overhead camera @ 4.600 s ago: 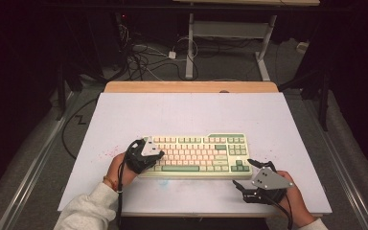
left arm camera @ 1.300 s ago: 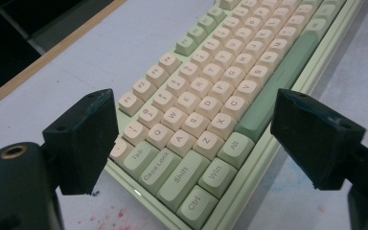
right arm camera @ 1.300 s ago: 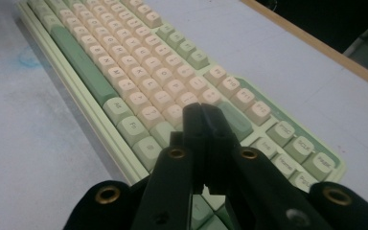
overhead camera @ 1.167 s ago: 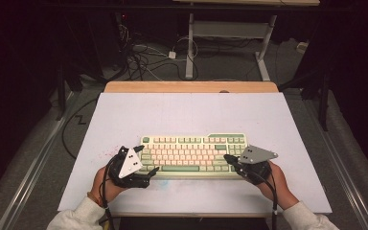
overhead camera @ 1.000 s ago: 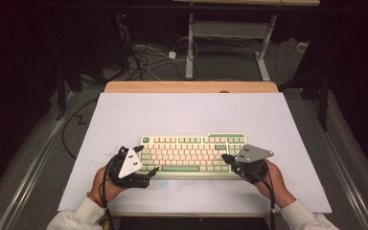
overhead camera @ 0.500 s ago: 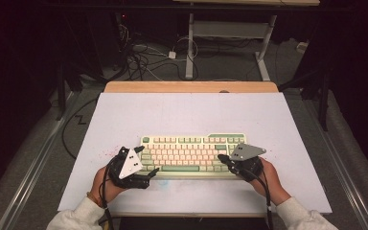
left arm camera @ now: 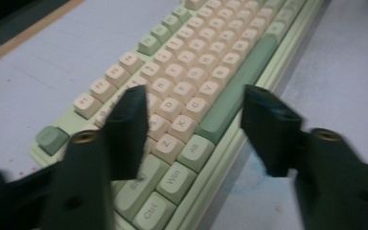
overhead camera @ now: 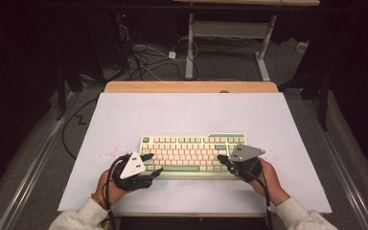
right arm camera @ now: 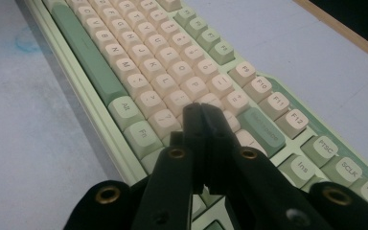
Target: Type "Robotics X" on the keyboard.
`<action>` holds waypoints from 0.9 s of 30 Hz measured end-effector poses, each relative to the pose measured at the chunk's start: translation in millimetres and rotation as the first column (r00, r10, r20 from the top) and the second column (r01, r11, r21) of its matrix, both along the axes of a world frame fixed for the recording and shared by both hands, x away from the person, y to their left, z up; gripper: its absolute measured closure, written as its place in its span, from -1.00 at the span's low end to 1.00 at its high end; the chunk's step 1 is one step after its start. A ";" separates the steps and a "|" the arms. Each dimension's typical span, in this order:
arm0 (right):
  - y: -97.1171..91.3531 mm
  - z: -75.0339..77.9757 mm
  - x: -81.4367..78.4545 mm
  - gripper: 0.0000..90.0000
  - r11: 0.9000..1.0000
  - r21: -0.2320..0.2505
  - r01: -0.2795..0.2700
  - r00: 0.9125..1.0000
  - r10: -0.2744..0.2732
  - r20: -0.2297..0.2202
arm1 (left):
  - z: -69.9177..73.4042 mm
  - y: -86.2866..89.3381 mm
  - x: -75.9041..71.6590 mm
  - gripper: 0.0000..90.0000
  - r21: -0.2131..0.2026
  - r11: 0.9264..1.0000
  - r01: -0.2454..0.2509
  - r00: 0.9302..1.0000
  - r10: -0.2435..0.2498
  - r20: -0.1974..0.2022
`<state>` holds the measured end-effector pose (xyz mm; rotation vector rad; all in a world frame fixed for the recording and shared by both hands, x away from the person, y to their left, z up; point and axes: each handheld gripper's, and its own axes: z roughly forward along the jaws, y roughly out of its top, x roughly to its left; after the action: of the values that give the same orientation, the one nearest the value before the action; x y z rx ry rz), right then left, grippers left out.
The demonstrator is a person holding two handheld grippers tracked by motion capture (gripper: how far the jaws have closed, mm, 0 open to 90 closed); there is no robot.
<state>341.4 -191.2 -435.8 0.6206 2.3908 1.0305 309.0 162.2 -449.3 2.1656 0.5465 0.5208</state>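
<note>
Two claws at the keyboard's ends

The keyboard (overhead camera: pixel 192 154) lies near the bench's (overhead camera: pixel 124 115) front edge; left claw (left arm camera: pixel 194 132), half-spread, has just been closing, nothing pinched; right claw (right arm camera: pixel 203 143) pressed together above keys; press one key squarely, gently.

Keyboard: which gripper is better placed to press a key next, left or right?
Right, probably. The right gripper has its jaws shut into one tip over the keyboard; the left gripper has just been closing, jaws apart, nothing between them.
</note>
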 end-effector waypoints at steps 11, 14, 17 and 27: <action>-1.9 2.0 -1.7 1.00 1.000 0.003 -0.001 1.000 0.001 0.007 | -5.7 -15.3 11.8 0.95 0.039 0.999 0.018 0.998 -0.016 -0.060; -2.0 2.5 -2.0 1.00 1.000 0.002 -0.002 1.000 0.002 0.007 | -6.5 -23.0 13.4 0.95 0.049 0.998 0.032 0.998 -0.029 -0.064; -2.1 2.7 -2.5 1.00 1.000 0.001 -0.003 1.000 0.003 0.009 | -9.7 -31.6 14.9 0.95 0.072 0.997 0.039 0.997 -0.034 -0.065; -3.9 0.8 -2.3 1.00 1.000 -0.012 0.000 1.000 0.000 0.005 | -3.7 -31.2 12.6 0.81 0.084 0.996 0.040 0.999 -0.037 -0.036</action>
<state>339.0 -195.1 -434.9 0.6136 2.3911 1.0162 321.7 131.0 -453.0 2.2647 0.5086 0.4941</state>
